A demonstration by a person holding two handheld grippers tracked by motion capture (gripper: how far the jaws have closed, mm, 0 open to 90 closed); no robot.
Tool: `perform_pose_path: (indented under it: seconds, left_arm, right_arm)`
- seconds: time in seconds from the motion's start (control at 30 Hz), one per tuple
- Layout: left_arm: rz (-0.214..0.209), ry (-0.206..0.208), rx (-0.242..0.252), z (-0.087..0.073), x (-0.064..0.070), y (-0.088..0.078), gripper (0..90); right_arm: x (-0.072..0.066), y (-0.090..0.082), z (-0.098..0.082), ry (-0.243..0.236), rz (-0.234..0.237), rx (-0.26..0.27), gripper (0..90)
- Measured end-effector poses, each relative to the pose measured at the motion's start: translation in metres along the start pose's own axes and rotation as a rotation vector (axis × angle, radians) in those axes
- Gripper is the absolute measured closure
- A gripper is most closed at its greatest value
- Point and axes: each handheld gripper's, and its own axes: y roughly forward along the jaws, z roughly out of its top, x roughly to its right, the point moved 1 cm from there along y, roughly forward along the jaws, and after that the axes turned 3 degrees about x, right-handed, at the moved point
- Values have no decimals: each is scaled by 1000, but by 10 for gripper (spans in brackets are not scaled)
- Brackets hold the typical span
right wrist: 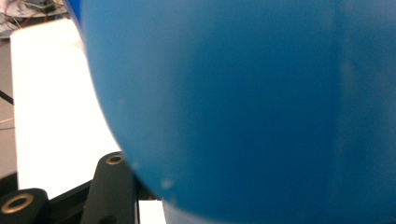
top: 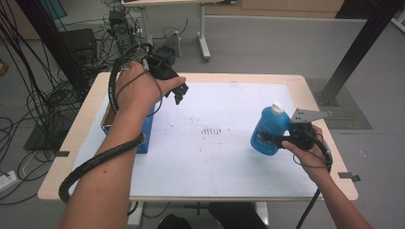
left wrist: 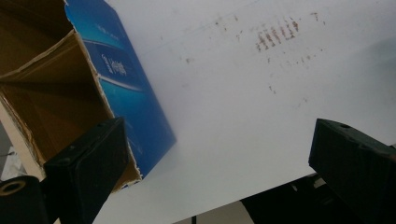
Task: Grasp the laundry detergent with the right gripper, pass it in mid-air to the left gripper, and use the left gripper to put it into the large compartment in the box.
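At frame right, the right gripper (top: 267,139) clamps the blue bottle (top: 268,130), lifting it off the bench (top: 229,171). The left gripper (top: 180,91), jaws apart, waits beside the open box (top: 145,136), likely the bottle's destination.

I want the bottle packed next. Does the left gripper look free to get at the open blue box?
Probably yes. The left gripper is open and holds nothing, and the blue box lies just beside it, with nothing between them. The right gripper holds the blue bottle well off to the side.

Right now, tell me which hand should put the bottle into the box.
Right. The right gripper already clamps the bottle, lifted off the table. The left gripper hovers open by the box, holding nothing.
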Motion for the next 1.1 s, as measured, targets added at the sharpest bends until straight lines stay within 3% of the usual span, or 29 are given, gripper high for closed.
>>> perform_pose_path:
  seconds: [0.27,0.57,1.1]
  left_arm:
    - [-17,66,15,8,-2,-17,54]
    - [-48,177,-1,15,-3,-28,52]
    - [-69,326,-17,16,2,-39,53]
  right_arm:
    - [-10,13,40,-5,49,-21,442]
    - [-19,37,77,-5,117,-39,442]
    - [-44,115,137,-60,299,-74,441]
